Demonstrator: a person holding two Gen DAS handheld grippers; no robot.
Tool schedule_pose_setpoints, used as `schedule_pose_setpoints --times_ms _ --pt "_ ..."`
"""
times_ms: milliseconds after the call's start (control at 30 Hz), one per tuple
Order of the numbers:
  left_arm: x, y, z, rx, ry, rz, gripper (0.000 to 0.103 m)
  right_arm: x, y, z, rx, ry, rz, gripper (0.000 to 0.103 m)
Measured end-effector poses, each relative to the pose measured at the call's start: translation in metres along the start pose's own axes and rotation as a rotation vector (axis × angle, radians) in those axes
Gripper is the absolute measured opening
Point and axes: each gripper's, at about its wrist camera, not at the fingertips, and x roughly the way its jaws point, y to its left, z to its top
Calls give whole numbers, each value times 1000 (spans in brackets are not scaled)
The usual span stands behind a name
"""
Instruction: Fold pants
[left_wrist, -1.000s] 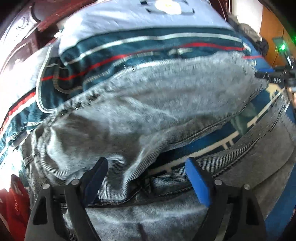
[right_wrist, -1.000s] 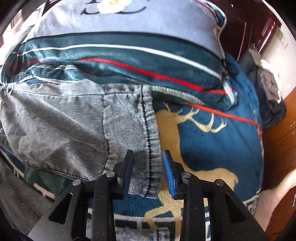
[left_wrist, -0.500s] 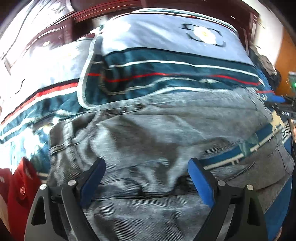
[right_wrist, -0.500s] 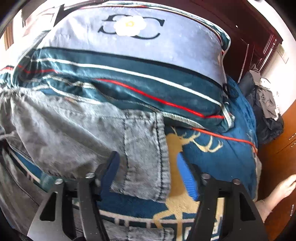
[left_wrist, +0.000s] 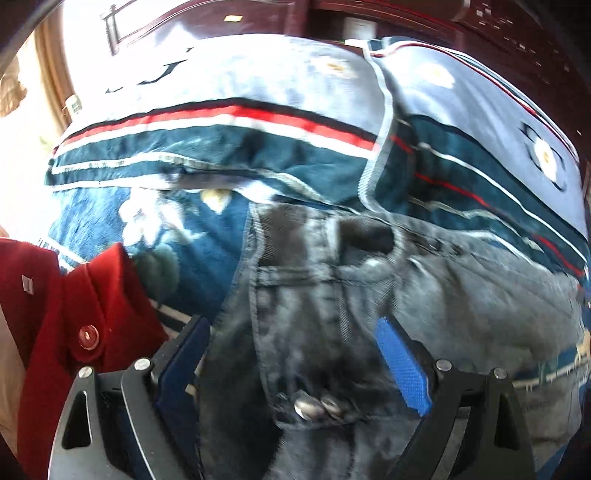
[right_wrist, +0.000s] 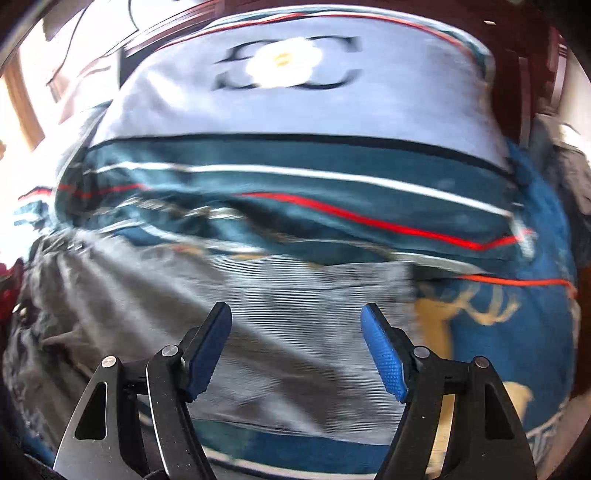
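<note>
Grey washed denim pants (left_wrist: 461, 295) lie on a blue bed blanket, one leg folded across. In the left wrist view the waistband with its metal button (left_wrist: 306, 406) and a pocket sit between my fingers; my left gripper (left_wrist: 291, 325) hovers open above them, gripping nothing. In the right wrist view the folded pant leg (right_wrist: 147, 295) lies flat, its hem (right_wrist: 406, 284) to the right. My right gripper (right_wrist: 295, 308) hangs open over that leg, pads apart from the cloth. Both views are blurred by motion.
A red garment with a button (left_wrist: 74, 295) lies at the left beside the waistband. Striped pillows (right_wrist: 295, 103) are stacked behind the pants against a dark wooden headboard (left_wrist: 406, 14). The blue blanket with a deer pattern (right_wrist: 498, 332) extends right, with a heap of clothes (right_wrist: 565, 166) beyond.
My right gripper opened off the leg hem and drew back leftward over the leg. My left gripper swung left along the pants to the waistband, rolling; the red garment came further into view.
</note>
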Motion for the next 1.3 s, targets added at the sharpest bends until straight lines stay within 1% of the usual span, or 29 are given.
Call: schedule_pose_setpoints --times_ms 133,200,333,400,500,600,733,767,833,867,900,933,967,1000,1033,1067,1100,1133,1167,1233,1300 --pt "11 14 13 -32 3 27 93 16 43 13 -57 17 93 72" --pt "18 24 21 -47 10 38 93 27 64 23 -97 26 126 73" --pt "38 40 35 -68 43 28 93 52 93 39 -187 57 155 74" --pt "49 42 41 -66 61 13 93 62 104 45 -230 67 160 74" --pt "67 40 48 -60 80 -16 93 75 114 53 -288 73 154 78" --pt "85 35 56 -35 96 12 93 86 118 55 -317 91 134 78" --pt "108 41 61 -60 110 48 93 106 121 55 -358 125 103 82" --pt "115 43 61 -61 122 69 97 115 122 54 -368 150 99 82" --pt "122 46 61 -71 121 60 100 128 125 48 -396 190 91 82" --pt "123 48 61 -76 114 56 100 130 127 46 -406 185 84 81" --pt "124 50 62 -80 111 47 97 130 128 46 -409 181 82 73" --pt "125 52 62 -77 111 29 94 130 128 46 -406 182 99 50" --pt "125 53 63 -65 106 9 79 129 129 46 -403 192 136 38" --pt "124 50 64 -43 103 -12 59 128 133 47 -406 190 145 18" --pt "121 47 66 -17 95 -25 47 124 136 48 -420 184 154 13" --pt "118 39 67 12 91 -34 21 120 141 47 -434 182 159 12" --pt "115 31 67 39 91 -26 19 116 146 45 -457 175 147 11" --pt "110 25 67 69 76 2 16 114 152 43 -473 168 142 10" --pt "104 21 66 88 59 5 13 110 156 41 -477 163 142 10" --pt "89 23 66 69 34 -35 10 99 161 36 -478 145 152 9" --pt "67 30 62 51 2 -83 10 82 156 30 -468 128 163 9"
